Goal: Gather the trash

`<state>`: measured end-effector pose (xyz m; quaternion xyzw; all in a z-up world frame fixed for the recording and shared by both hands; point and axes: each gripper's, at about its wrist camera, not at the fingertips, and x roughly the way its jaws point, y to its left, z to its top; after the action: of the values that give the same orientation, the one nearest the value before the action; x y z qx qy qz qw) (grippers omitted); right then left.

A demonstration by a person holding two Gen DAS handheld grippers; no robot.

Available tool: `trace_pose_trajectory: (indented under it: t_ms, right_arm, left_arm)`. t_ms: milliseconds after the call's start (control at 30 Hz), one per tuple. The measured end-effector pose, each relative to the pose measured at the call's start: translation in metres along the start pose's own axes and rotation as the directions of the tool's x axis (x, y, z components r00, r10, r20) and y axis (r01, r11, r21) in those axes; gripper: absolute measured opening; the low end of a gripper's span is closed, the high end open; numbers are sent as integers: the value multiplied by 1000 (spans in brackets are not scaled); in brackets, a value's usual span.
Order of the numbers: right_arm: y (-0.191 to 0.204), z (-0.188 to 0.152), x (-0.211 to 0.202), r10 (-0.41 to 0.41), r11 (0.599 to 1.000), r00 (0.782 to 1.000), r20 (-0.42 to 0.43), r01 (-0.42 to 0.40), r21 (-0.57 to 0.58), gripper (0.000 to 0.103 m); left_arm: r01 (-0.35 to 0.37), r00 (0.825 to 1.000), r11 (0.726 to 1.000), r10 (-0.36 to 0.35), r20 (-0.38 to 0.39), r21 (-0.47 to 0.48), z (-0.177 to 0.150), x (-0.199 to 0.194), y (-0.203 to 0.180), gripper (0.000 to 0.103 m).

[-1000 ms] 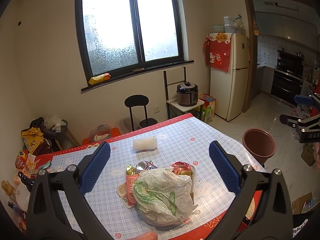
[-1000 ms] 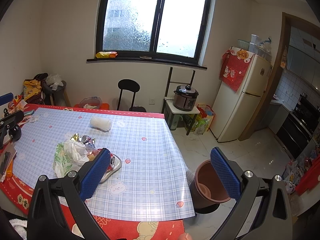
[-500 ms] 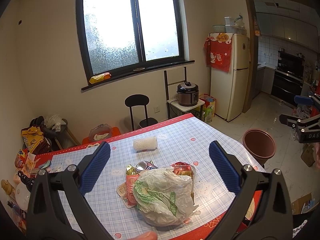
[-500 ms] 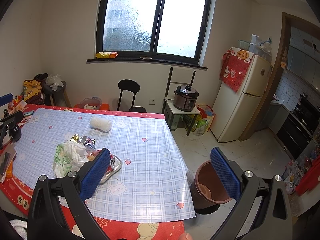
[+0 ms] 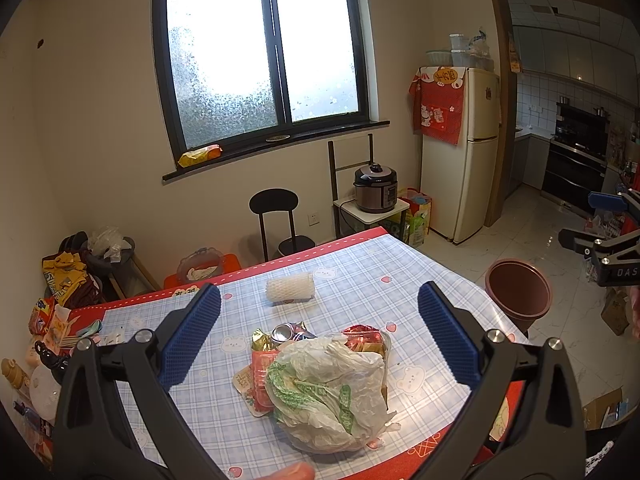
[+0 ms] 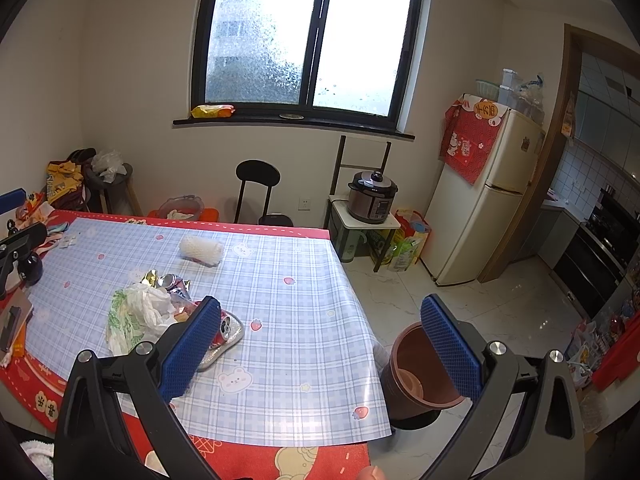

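Trash pile (image 5: 320, 384), topped by a crumpled plastic bag (image 6: 136, 312), lies on the checked worktop (image 6: 288, 312). Brown bin (image 6: 416, 384) stands on the floor beside it. Left tongs (image 5: 320, 340) and right tongs (image 6: 320, 344) hover apart, empty.

Both views look forward along their fingers from above the worktop's (image 5: 360, 276) near edge toward the window (image 6: 308, 40). The right view sits further right; both share the bin (image 6: 420, 380).
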<state>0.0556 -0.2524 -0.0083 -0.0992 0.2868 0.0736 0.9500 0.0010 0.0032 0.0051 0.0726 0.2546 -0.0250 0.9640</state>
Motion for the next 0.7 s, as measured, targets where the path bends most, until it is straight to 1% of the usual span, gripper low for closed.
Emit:
trace_pose_trajectory:
  t_ms: [433, 467, 700]
  right_arm:
    - [-1, 3, -1, 1, 1000, 1000, 1, -1, 0, 98]
    - [-1, 3, -1, 1, 1000, 1000, 1, -1, 0, 98]
    - [0, 3, -1, 3, 1000, 1000, 2, -3, -1, 98]
  left_arm:
    - [3, 1000, 1000, -3, 1, -3, 0, 0, 0, 97]
    - [1, 1000, 1000, -1, 1, -6, -3, 5, 5, 97]
    - [2, 1000, 1000, -2, 1, -10, -4, 6, 7, 97]
